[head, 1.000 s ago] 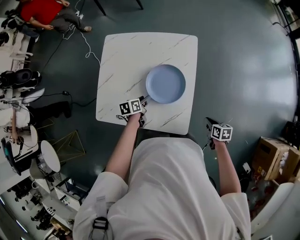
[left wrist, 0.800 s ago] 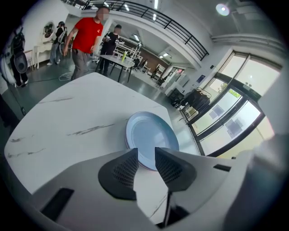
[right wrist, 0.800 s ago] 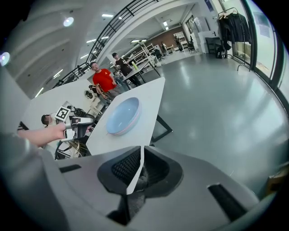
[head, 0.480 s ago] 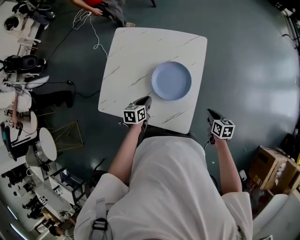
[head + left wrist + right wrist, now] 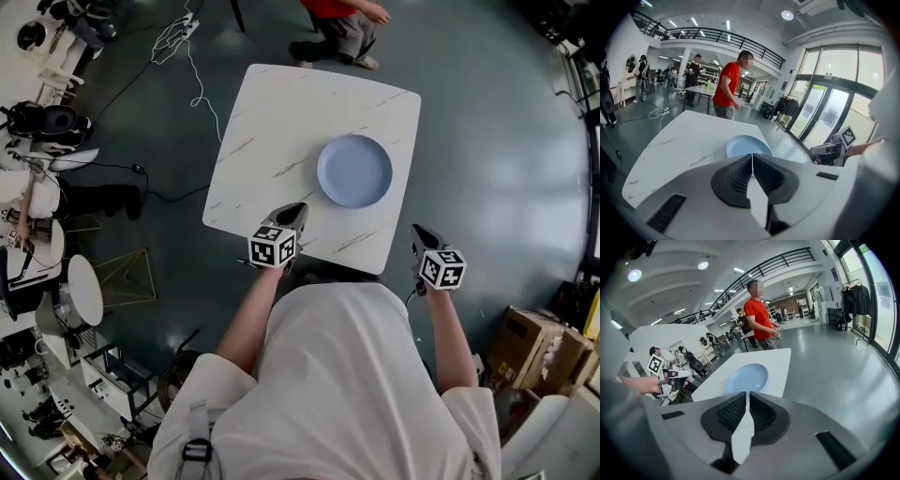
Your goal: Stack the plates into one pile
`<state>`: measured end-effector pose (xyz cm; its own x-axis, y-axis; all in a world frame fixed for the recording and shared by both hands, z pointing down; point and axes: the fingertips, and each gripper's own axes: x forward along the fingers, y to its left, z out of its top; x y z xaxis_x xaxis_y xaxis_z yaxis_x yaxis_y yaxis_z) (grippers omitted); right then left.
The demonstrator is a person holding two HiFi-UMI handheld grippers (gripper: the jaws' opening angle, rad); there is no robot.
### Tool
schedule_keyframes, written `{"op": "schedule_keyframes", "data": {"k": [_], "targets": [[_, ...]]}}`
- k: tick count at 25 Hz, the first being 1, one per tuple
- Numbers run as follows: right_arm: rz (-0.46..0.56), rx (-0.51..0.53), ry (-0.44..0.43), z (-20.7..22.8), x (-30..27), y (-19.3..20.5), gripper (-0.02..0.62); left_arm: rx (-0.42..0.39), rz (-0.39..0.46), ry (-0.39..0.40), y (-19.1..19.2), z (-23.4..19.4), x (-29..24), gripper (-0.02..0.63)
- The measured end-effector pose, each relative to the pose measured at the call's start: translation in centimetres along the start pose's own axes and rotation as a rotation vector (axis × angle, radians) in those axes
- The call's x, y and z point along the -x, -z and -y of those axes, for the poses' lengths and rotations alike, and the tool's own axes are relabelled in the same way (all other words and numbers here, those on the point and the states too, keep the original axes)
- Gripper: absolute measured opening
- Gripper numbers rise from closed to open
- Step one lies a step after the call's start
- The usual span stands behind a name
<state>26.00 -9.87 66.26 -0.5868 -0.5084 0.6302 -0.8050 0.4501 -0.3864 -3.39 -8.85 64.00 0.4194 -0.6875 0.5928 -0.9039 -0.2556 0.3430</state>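
A light blue plate (image 5: pixel 354 171) lies on the white marble-patterned table (image 5: pixel 281 122), right of its middle; how many plates lie in it I cannot tell. My left gripper (image 5: pixel 295 214) hovers over the table's near edge, short of the plate (image 5: pixel 743 145). Its jaws have just been closing and now stand shut (image 5: pixel 752 157) with nothing between them. My right gripper (image 5: pixel 417 232) hangs off the table's near right corner, over the floor. It is shut and empty (image 5: pixel 746 397) and points at the plate (image 5: pixel 746 377).
A person in a red top (image 5: pixel 342 19) stands at the table's far side. White cables (image 5: pixel 187 56) lie on the dark floor at the far left. Benches with equipment (image 5: pixel 37 122) line the left side, and cardboard boxes (image 5: pixel 525 352) sit at the lower right.
The left gripper has drawn back from the plate's rim towards the table's near edge and lifted. The right gripper has lifted too. The person in red walked round to the table's far side.
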Motion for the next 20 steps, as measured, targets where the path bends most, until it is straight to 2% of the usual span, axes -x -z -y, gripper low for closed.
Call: {"op": "schedule_keyframes", "data": {"k": [4,10,15,20], "targets": [[0.032,0.045,0.008,-3.1,0.6,-0.4,0.04,-0.019,0.032,0.029,-0.1,-0.5,3.0,0.015],[0.073,0.097,0.047,-6.8,1.9,0.1,0.04,-0.026,0.039,0.082,2.2,-1.2,6.6,0.014],[0.112,0.143,0.086,-10.4,3.8,1.2,0.04,-0.042,0.049,0.131,3.8,-1.2,10.3,0.014],[0.15,0.143,0.126,-13.0,6.7,2.9,0.04,-0.087,0.05,0.18,5.1,0.1,13.3,0.014]]}}
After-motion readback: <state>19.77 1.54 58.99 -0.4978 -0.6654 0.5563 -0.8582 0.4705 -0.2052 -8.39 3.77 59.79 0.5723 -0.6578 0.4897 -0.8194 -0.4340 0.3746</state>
